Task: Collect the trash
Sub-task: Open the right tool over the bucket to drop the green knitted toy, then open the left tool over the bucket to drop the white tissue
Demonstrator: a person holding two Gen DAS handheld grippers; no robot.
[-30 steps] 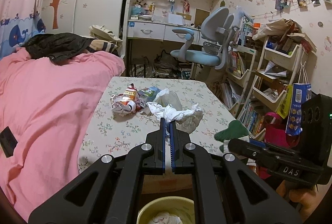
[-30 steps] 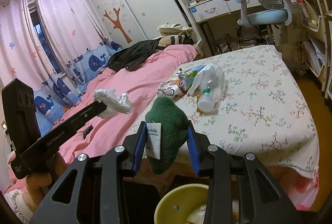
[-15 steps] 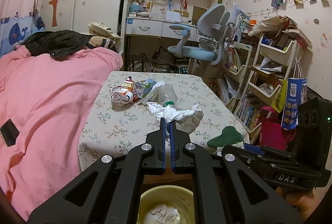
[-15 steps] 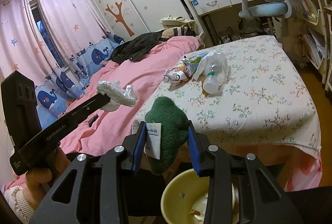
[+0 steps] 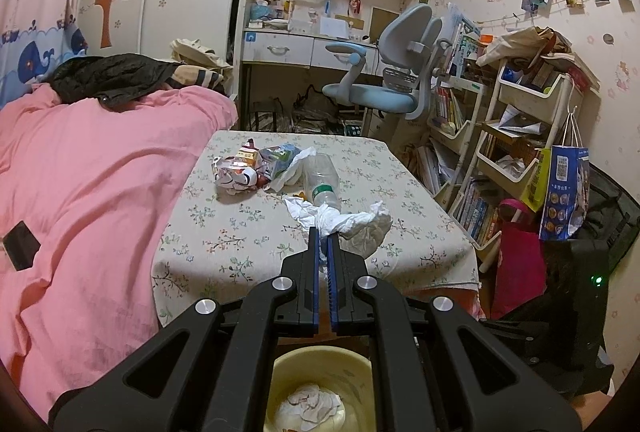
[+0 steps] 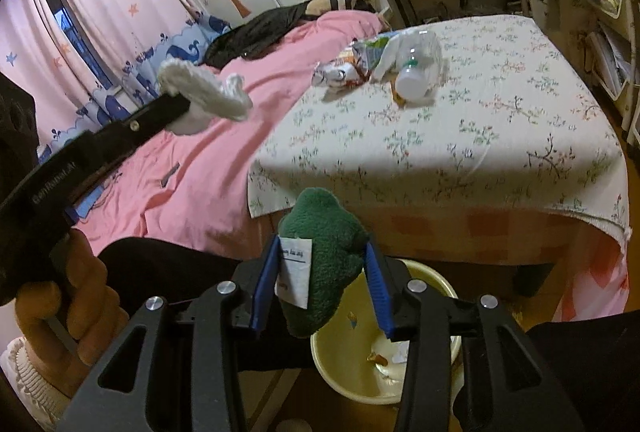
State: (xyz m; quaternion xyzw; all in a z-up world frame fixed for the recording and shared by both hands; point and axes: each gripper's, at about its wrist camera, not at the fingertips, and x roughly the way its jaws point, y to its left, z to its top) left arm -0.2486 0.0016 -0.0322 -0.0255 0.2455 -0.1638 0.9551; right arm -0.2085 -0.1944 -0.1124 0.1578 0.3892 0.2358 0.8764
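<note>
My left gripper [image 5: 323, 232] is shut on a crumpled white tissue [image 5: 352, 222] and holds it in the air above a yellow bin [image 5: 320, 364] with paper in it. In the right wrist view the left gripper [image 6: 176, 104] with the tissue [image 6: 208, 94] shows at the left. My right gripper [image 6: 320, 248] is shut on a green plush scrap [image 6: 324, 264] with a white tag, above the bin [image 6: 360, 384]. On the floral table [image 5: 248, 232] lie crumpled wrappers [image 5: 248, 168] and a clear plastic bottle [image 5: 324, 180].
A pink bed [image 5: 80, 192] lies left of the table. A blue desk chair [image 5: 384, 88] and desk stand behind. Cluttered shelves [image 5: 512, 136] and hanging bags [image 5: 560, 192] fill the right side.
Both grippers have drawn back from the table and dropped lower. The bin now shows more fully under both. The right gripper has left the left wrist view.
</note>
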